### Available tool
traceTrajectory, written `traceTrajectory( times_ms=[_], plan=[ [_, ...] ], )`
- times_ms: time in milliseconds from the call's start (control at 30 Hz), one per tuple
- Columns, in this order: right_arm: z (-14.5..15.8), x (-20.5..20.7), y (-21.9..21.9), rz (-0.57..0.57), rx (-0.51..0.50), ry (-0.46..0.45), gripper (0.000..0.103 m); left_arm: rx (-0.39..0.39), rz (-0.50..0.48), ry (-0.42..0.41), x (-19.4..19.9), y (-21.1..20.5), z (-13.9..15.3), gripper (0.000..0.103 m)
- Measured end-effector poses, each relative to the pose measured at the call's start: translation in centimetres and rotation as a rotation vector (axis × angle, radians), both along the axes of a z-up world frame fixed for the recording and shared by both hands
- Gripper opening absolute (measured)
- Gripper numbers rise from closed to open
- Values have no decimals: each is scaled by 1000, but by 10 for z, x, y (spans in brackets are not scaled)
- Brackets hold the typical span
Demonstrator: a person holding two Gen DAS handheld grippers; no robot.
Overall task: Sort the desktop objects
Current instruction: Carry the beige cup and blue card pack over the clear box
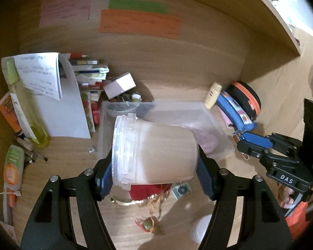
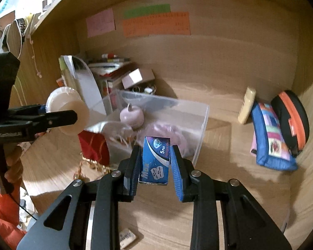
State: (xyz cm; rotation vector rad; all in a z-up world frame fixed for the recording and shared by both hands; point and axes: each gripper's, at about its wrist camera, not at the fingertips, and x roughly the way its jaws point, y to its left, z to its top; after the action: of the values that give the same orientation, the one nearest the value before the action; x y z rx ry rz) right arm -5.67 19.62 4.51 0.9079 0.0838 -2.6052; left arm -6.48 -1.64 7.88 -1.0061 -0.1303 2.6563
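A translucent plastic jar (image 1: 154,152) lies sideways, open rim to the left, with my left gripper (image 1: 154,166) shut on it above the desk. The right wrist view shows that jar (image 2: 69,108) and the left gripper (image 2: 62,117) at the left edge. My right gripper (image 2: 155,148) is shut on a small blue razor-blade box (image 2: 155,162), held upright in front of a clear plastic bin (image 2: 202,125). In the left wrist view the right gripper (image 1: 242,140) sits at the right, just beside the bin (image 1: 198,108). Blurred pink items lie inside the bin.
Under the jar lie a red pouch (image 1: 144,191) with a gold chain and a white lid (image 1: 202,227). A blue pouch (image 1: 233,110), a black-and-orange case (image 1: 248,98) and a cream tube (image 1: 212,93) lean at the right. Books and papers (image 1: 90,77) and a yellow bottle (image 1: 25,102) crowd the left.
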Motion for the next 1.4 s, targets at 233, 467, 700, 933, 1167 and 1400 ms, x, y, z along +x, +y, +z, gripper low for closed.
traceTrajectory(
  times_ms=[233,467,700,933,1167,1400],
  plan=[
    [10,-22,-13,-1,-10,13,26,-5,13,-1,-20,2,1,68],
    [9,-44,-25,5,-21,1,26,-30,29,14,-32,5,4,68],
    [2,-64,-40,18,-18,-32,26,-41,34,6,-43,5,2,68],
    [-20,-83,-55,36,-2,-97,26,-37,23,-44,-64,8,-15,68],
    [-42,-97,-55,26,14,-155,26,-38,16,-111,-82,8,-40,68],
    [-56,-105,-59,25,47,-177,24,-53,-13,-153,-92,16,-58,68]
  ],
)
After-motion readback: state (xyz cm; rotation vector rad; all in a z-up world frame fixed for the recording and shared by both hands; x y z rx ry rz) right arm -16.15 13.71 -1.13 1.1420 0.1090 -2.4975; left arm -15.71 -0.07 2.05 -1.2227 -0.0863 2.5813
